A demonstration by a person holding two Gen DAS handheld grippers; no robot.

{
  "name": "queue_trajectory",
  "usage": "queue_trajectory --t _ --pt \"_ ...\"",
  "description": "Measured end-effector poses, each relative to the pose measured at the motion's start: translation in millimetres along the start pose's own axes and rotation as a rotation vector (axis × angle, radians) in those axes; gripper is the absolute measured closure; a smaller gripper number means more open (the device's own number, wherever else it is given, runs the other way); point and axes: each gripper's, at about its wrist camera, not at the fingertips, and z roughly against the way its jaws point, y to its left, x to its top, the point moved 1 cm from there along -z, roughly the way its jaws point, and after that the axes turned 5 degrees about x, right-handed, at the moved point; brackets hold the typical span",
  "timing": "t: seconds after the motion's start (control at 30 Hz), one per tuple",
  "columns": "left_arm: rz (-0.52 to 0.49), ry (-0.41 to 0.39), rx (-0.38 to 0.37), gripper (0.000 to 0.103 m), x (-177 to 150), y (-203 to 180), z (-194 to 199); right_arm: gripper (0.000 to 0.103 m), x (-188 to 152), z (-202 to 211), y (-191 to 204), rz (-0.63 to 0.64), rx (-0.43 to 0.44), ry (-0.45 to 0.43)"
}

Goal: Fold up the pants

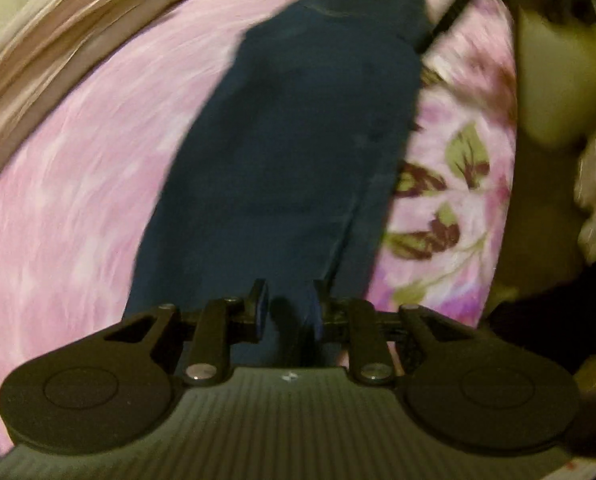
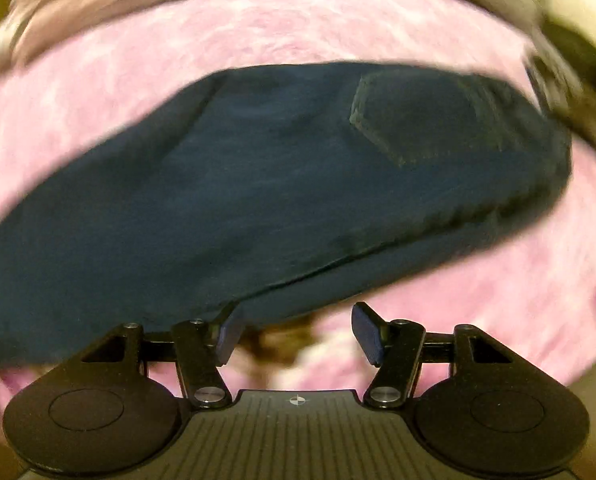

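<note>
Pants halved lengthwise, ends about to be picked up

The dark blue pants [image 2: 282, 176] lie flat on the pink blanket [image 2: 98, 92]; the left gripper [image 1: 288, 308] looks clamped on the leg end, though blur leaves doubt, while the right gripper [image 2: 298, 330] stands apart at the near edge; best pinch both layers and lift evenly

A pink bedspread [image 2: 497, 300] with a leaf-and-flower print [image 1: 457, 184] covers the bed under dim, warm light.
</note>
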Motion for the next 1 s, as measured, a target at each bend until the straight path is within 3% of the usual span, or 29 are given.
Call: queue_trajectory --t 0.1,0.2,0.33,0.47,0.77,0.93,1.0 --pt "-0.123 0.029 0.064 0.083 10 -22 -20 0.045 -1 2 0 0.279 0.026 -0.023" --pt "-0.18 0.073 0.107 0.082 12 -34 -33 0.045 -6 -4 8 0.539 0.076 -0.042" --pt "-0.355 0.083 0.15 0.082 11 -53 -35 0.045 -13 -10 26 0.742 0.151 -0.074" --pt "-0.444 0.088 0.17 0.08 8 -61 -42 0.045 -24 -12 53 0.903 0.24 -0.119" --pt "-0.339 0.084 0.132 0.08 27 -56 -49 0.045 -27 -23 91 0.963 0.308 -0.161" --pt "-0.377 0.072 0.178 0.077 23 -59 -48 0.045 -29 -24 98 0.981 0.297 -0.163" --pt "-0.315 0.068 0.179 0.089 23 -54 -42 0.045 -31 -26 97 1.003 0.255 -0.169"
